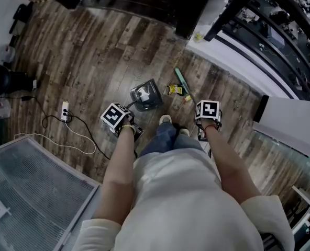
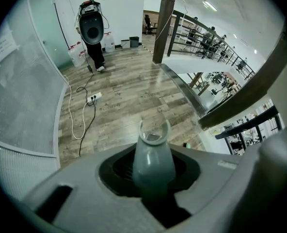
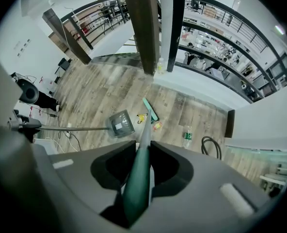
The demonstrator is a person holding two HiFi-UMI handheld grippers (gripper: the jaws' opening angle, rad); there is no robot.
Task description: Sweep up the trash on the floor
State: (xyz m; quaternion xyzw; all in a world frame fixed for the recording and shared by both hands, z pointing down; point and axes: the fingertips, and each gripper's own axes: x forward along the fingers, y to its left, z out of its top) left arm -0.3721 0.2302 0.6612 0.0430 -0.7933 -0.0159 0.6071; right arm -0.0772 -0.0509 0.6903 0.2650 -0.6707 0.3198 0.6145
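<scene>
The left claw [image 2: 153,186] clamps the dustpan handle [image 2: 153,154], the right claw [image 3: 138,188] the broom handle [image 3: 144,144]; a hard sweep could flick the wrappers [image 1: 175,90] past the dustpan [image 1: 146,94].

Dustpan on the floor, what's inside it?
Inside the dustpan only a pale label shows, no trash. The yellow wrapper lies on the floor beside it, by the green broom head. The pan's deep back edge is too dark to see into.
</scene>
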